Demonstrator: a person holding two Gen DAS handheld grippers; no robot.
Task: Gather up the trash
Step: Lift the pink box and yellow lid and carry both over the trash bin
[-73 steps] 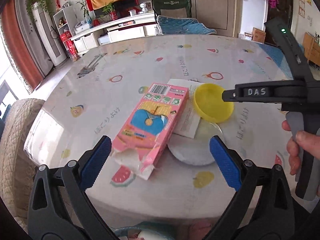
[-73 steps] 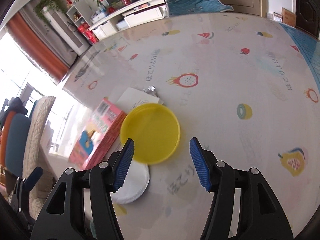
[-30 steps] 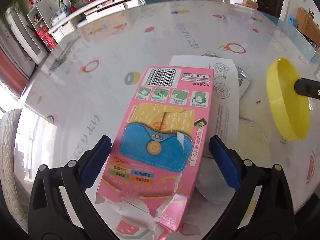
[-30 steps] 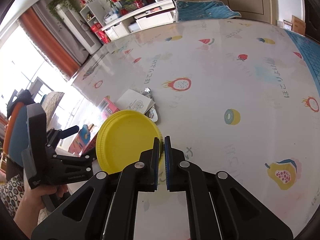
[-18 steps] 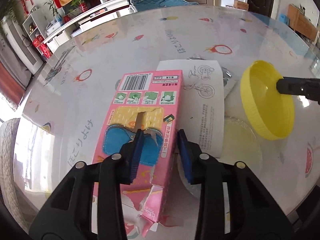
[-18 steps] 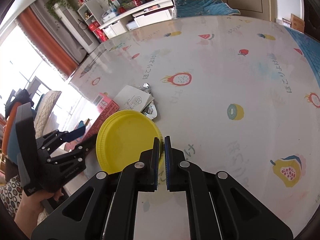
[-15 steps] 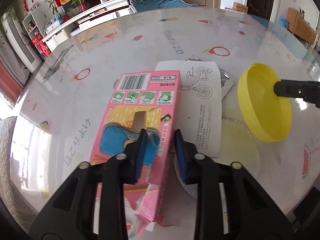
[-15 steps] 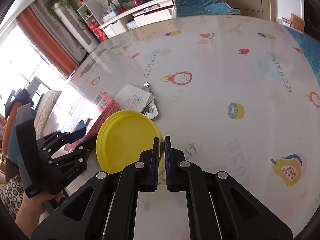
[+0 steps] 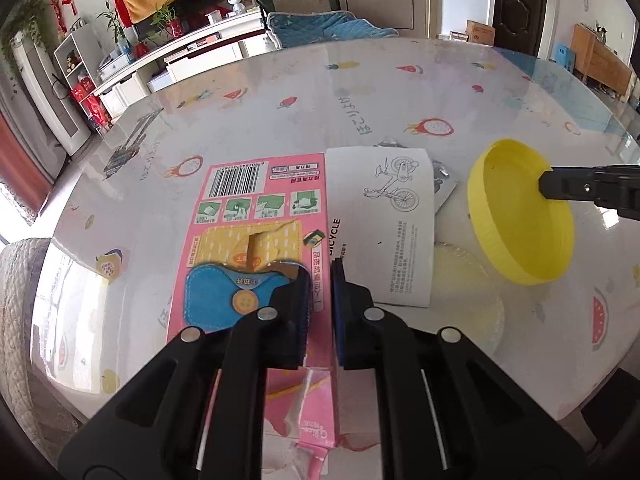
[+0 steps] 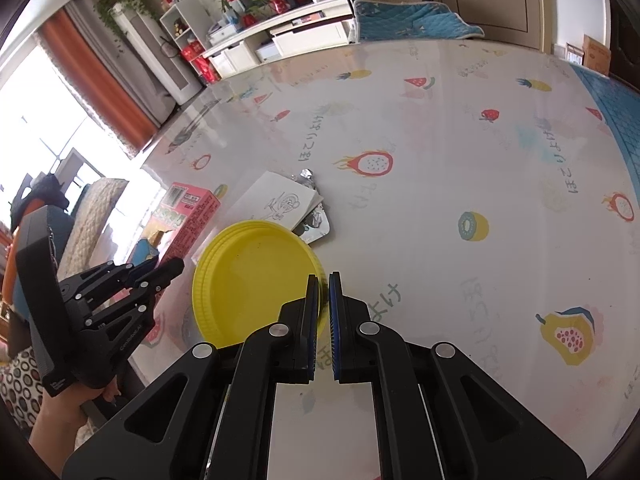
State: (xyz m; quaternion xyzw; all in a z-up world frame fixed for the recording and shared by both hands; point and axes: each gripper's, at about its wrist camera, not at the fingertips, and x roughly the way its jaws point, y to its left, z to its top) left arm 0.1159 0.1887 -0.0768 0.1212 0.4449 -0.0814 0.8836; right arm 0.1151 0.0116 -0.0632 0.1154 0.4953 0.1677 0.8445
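Observation:
A torn pink carton (image 9: 256, 216) lies lengthwise in front of my left gripper (image 9: 321, 274). The jaws are closing, and the blue pads pinch the carton's right edge. From the right wrist view the carton (image 10: 188, 208) and the left gripper (image 10: 160, 270) show at the left, held by a hand. My right gripper (image 10: 324, 280) is shut on the rim of a yellow round lid (image 10: 252, 276), held tilted above the table. In the left wrist view the yellow lid (image 9: 516, 216) hangs at the right with the right gripper (image 9: 548, 186) on its rim.
A white leaflet (image 9: 392, 216) with a bicycle drawing lies beside the carton, with a silver foil wrapper (image 10: 316, 226) at its far corner. A clear round disc (image 9: 468, 292) rests under the lid. The fruit-print table (image 9: 360, 92) stretches far back; a chair stands beyond.
The left jaws went from wide open around the carton to pinched on its right edge, and the carton has risen a little. The right gripper and yellow lid stayed put.

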